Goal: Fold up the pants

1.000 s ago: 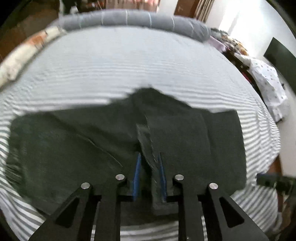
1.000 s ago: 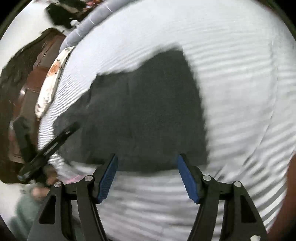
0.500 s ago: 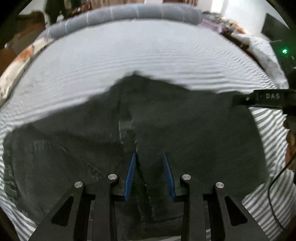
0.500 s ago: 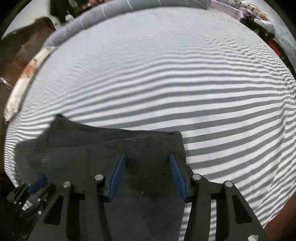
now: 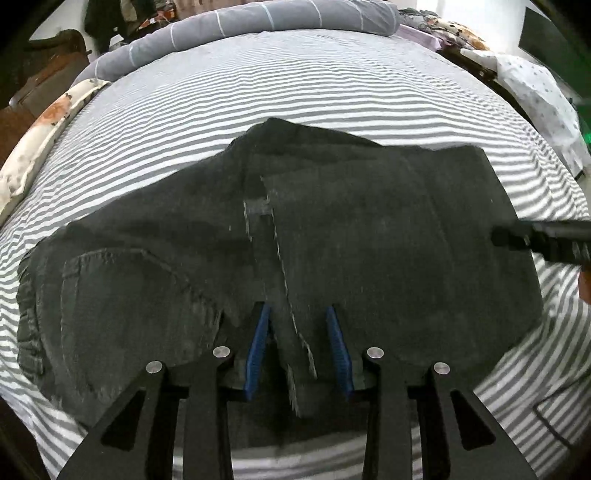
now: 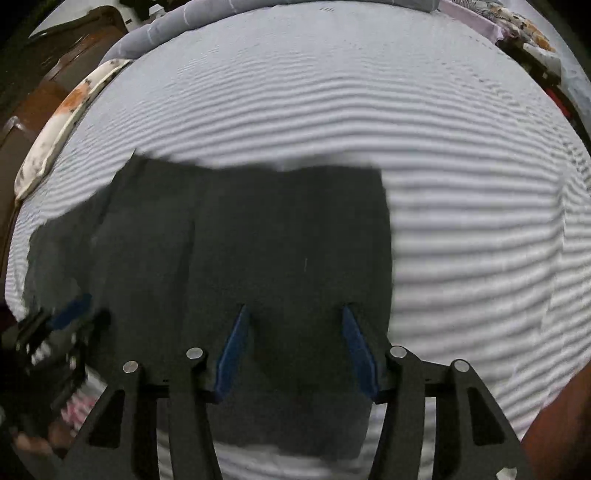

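Observation:
Dark grey pants (image 5: 369, 240) lie folded on the striped bed (image 5: 295, 85), a leg end with a pale stitched hem laid over the hip part with its pocket (image 5: 122, 295). My left gripper (image 5: 297, 314) is open just above the hem edge, holding nothing. My right gripper (image 6: 293, 314) is open over the right part of the pants (image 6: 258, 229), near their right edge, holding nothing. The right gripper also shows at the right edge of the left wrist view (image 5: 535, 240), and the left gripper shows at the lower left of the right wrist view (image 6: 55, 332).
A grey rolled duvet (image 5: 258, 18) lies along the far edge of the bed. A floral pillow (image 5: 44, 140) lies at the far left. A white dotted cloth (image 5: 535, 92) and clutter lie off the bed's right side.
My left gripper has opened and let go of the hem; the fold now lies flat. My right gripper has moved in over the right part of the pants, still open.

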A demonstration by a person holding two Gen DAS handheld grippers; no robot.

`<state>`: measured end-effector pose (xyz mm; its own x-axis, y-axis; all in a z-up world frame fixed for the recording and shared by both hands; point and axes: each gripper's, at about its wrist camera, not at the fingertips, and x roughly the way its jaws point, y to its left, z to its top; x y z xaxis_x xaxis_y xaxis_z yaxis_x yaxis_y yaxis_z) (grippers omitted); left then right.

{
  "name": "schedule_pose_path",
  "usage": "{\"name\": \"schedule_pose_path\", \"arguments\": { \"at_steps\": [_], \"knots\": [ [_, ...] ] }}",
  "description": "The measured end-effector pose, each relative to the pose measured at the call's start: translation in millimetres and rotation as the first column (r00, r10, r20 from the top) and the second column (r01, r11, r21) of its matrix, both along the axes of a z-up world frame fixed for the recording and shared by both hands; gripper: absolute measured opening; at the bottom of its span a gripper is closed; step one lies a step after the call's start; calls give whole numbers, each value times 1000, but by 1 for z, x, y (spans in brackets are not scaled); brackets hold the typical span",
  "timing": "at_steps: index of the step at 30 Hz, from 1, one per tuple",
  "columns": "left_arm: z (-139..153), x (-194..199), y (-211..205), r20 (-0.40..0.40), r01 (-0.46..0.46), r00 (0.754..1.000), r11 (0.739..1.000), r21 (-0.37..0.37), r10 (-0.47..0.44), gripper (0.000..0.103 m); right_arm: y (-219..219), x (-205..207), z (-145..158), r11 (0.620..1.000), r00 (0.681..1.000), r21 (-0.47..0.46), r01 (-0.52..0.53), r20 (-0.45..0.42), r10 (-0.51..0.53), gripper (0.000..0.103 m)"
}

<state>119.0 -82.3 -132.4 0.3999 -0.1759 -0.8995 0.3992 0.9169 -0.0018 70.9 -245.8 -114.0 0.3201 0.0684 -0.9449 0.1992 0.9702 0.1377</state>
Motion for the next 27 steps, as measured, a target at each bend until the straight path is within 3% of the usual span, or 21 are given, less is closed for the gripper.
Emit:
{"name": "schedule_pose_path", "arguments": {
  "at_steps": [6, 13, 17, 19, 21, 26, 27],
  "knots": [
    [2, -15, 10, -8, -14, 1000, 1000, -6, 14, 37, 5, -46, -14, 1000, 999, 14, 15, -40, -15, 53],
    [-11, -13, 23, -66, -57, 996, 998, -39, 54, 44, 17, -50, -21, 999, 999, -44, -10, -53, 8, 64],
    [14, -10, 53, -107, -129, 988, 978, -161, 113, 44, 13, -57, -7, 1000, 1000, 12, 11, -7, -11, 63],
    [29, -5, 87, -142, -207, 974, 941, -268, 174, 46, 10, -63, 2, 999, 1000, 34, 13, 14, -14, 64],
    [40, 0, 130, -190, -312, 947, 881, -355, 258, 47, 9, -68, 15, 999, 999, 40, 15, 41, -16, 64],
    [50, 5, 248, -295, -532, 847, 704, -470, 443, 47, 19, -67, 37, 996, 996, 86, 10, 88, -18, 66],
    [48, 4, 277, -310, -575, 817, 664, -478, 486, 47, 26, -61, 40, 996, 996, 93, 5, 94, -13, 66]
  ]
}}
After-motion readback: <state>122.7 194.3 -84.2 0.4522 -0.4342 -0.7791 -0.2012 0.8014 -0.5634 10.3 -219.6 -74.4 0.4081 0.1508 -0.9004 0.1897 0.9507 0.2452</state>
